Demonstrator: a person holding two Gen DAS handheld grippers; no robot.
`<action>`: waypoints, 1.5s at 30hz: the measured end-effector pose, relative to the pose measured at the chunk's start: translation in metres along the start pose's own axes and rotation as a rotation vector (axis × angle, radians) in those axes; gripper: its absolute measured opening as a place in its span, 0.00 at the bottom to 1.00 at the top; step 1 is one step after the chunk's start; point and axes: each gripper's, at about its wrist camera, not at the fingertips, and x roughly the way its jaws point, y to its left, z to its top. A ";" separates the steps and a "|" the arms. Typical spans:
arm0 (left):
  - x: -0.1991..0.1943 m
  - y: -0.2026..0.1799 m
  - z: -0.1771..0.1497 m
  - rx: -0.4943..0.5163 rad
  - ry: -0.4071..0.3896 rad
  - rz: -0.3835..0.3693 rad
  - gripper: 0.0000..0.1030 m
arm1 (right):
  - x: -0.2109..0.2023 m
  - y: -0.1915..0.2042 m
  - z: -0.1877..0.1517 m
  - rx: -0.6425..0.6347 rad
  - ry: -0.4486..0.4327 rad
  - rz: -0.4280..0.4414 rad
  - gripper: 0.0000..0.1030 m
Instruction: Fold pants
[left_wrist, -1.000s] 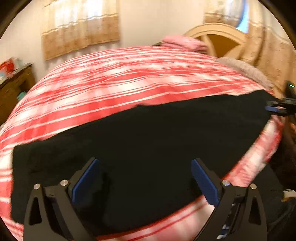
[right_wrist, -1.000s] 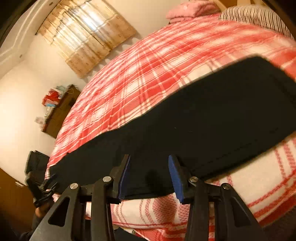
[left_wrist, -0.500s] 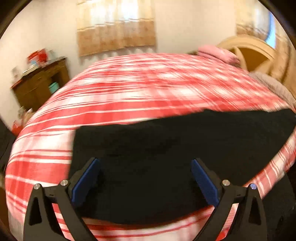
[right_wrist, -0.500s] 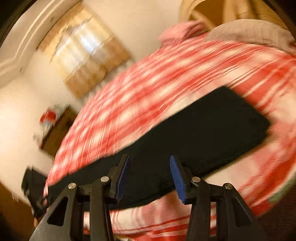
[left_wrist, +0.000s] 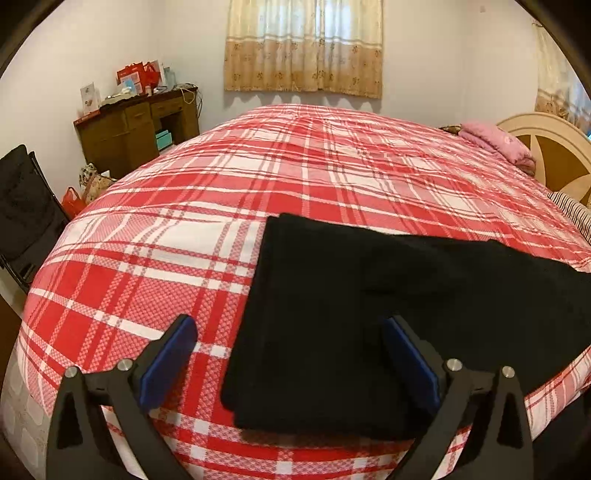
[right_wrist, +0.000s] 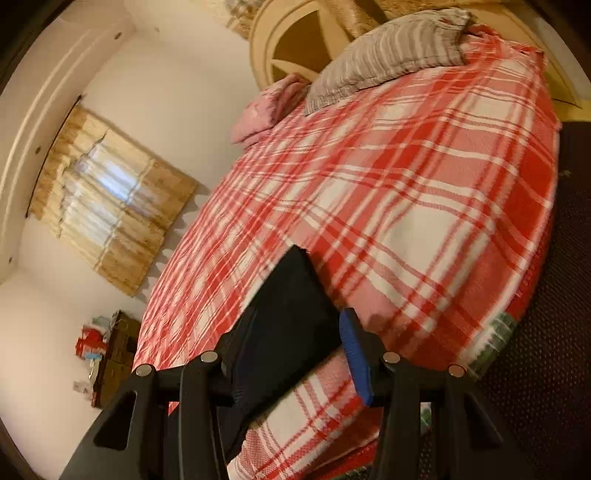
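Along the near edge of the bed (left_wrist: 155, 229), the pants (left_wrist: 369, 314) lie flat on the red plaid cover as a black folded slab, reaching from about mid-edge off toward the right. Its left end is straight and square, and a fainter edge across the top suggests one layer lying over another. Just left of that end hovers the left gripper (left_wrist: 290, 360), jaws wide apart and empty; one blue pad is over bare cover, the other over the cloth. Whether it touches the fabric I cannot tell. Further right, the right gripper (right_wrist: 295, 354) hangs over the slab's other end (right_wrist: 291, 314), jaws likewise apart with nothing between them, the dark cloth showing through the gap.

By my reading, the lengthwise fold and at least one crosswise fold are done, since the shape is a compact rectangle with no loose legs showing. What may remain is one more crosswise fold to shorten it, or only smoothing; both tools are free for either.
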 end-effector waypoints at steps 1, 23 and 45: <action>0.001 0.000 0.000 0.001 0.001 0.001 1.00 | 0.000 -0.002 0.000 0.001 0.012 -0.019 0.46; 0.000 -0.001 -0.006 0.003 -0.031 0.024 1.00 | 0.036 -0.012 -0.004 -0.006 0.035 0.142 0.21; 0.001 -0.003 -0.008 0.003 -0.039 0.026 1.00 | 0.029 0.117 -0.042 -0.288 0.042 0.372 0.12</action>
